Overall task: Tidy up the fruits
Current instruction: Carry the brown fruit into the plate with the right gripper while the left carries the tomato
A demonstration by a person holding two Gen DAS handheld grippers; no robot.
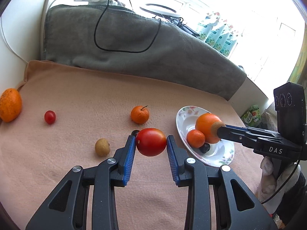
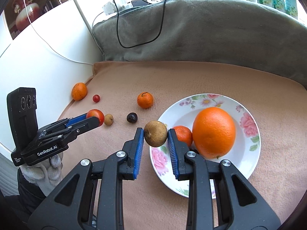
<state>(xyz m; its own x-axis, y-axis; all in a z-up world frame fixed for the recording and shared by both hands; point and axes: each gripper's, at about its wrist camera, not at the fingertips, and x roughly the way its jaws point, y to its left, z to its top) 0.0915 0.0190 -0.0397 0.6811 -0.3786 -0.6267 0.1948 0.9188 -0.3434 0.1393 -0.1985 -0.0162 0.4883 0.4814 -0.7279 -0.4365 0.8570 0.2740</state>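
Observation:
My left gripper [image 1: 151, 140] is shut on a red tomato [image 1: 151, 142], lifted above the peach cloth. My right gripper [image 2: 155, 134] is shut on a brown longan [image 2: 155, 133], hanging over the left rim of a floral white plate [image 2: 247, 118]. The plate holds a large orange [image 2: 214, 132], a small tangerine [image 2: 182, 135] and a dark fruit [image 1: 205, 148], mostly hidden. In the left wrist view the right gripper [image 1: 218, 127] reaches over the plate [image 1: 182, 115]. Loose on the cloth lie a tangerine [image 1: 139, 114], a cherry tomato [image 1: 50, 117], another longan [image 1: 102, 147], an orange [image 1: 10, 105] and a dark fruit [image 2: 132, 117].
A peach cloth [image 1: 86, 95] covers the surface, with a grey blanket [image 1: 124, 38] and a black cable [image 1: 99, 28] behind it. A white wall [image 2: 38, 67] bounds the left side. Gloved hands hold both grippers; bottles [image 1: 218, 34] stand by the window.

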